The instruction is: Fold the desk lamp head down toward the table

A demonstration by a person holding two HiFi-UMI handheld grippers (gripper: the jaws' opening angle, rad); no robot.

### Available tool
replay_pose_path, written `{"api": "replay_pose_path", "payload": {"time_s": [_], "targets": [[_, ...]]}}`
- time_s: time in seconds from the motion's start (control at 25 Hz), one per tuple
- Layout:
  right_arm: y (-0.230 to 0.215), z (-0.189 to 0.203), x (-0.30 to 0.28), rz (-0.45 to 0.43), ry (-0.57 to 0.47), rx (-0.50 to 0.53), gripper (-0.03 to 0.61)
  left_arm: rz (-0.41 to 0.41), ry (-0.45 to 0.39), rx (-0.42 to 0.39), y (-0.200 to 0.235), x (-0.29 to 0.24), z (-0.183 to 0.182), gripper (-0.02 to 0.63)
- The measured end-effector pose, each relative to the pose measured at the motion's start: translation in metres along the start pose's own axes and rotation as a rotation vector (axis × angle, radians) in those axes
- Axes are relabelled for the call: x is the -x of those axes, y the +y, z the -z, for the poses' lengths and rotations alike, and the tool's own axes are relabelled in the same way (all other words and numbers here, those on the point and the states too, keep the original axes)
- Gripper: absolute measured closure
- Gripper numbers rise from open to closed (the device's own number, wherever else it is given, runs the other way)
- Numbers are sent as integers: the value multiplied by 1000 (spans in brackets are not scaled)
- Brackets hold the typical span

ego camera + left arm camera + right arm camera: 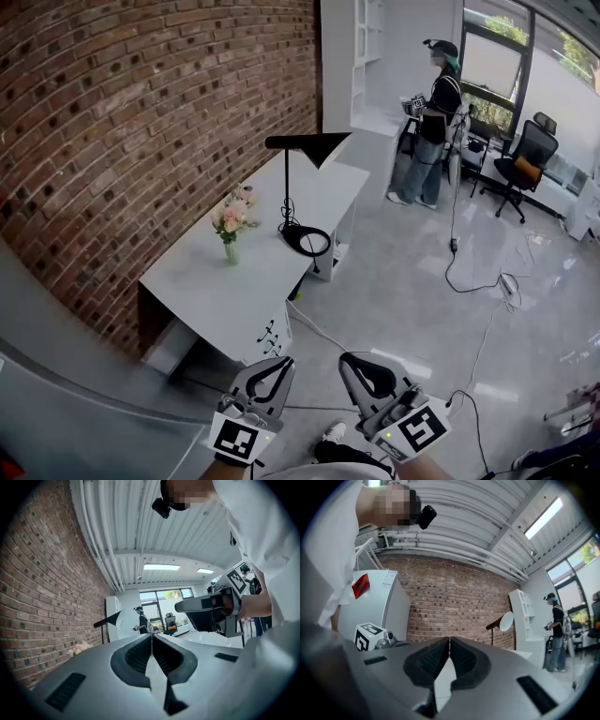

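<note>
Black desk lamp [287, 187] stands well ahead on the white surface [216, 281], its head [317, 145] level since you haven't reached it; left claw [274, 373] and right claw [361, 370] hang closed and empty, carried low near your body.

A red brick wall [141, 122] fills the upper left, with a white bench [216, 281] against it. A grey floor [403, 281] lies at right, and windows [489, 66] and an office chair [528, 155] are at upper right.

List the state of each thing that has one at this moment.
desk lamp head: raised, not yet folded down
left gripper: shut, empty, away from the table
right gripper: shut, empty, away from the table
vase of flowers: upright on the table
</note>
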State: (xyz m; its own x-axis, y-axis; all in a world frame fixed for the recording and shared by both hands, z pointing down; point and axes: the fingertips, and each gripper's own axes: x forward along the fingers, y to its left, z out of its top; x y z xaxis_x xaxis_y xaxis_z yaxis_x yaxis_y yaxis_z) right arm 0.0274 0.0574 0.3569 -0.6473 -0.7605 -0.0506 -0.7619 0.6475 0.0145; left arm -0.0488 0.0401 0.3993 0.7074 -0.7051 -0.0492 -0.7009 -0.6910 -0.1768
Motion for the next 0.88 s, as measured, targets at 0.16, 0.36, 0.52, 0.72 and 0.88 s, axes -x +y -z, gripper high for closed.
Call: {"api": "replay_pose_path", "payload": {"time_s": [0.16,0.36,0.52,0.72,0.88], "targets": [[-40,-3,-15,-59,-13,-2,559,-26,11,-10,8,-50,-3,600],[-82,-10,-23,-97,-51,-14,560,-38,28,-47,7,-94,-8,600],[-102,-18,-30,-120,-70,-12,560,-54,19,-51,10,-112,-17,600],[-112,-20,-38,-129,-75,6,559,-56,32,-51,15,-124,-10,600],[-124,-19,-46,-118,-52,16,559,-55,18,-26,22,-136,-6,600]]}}
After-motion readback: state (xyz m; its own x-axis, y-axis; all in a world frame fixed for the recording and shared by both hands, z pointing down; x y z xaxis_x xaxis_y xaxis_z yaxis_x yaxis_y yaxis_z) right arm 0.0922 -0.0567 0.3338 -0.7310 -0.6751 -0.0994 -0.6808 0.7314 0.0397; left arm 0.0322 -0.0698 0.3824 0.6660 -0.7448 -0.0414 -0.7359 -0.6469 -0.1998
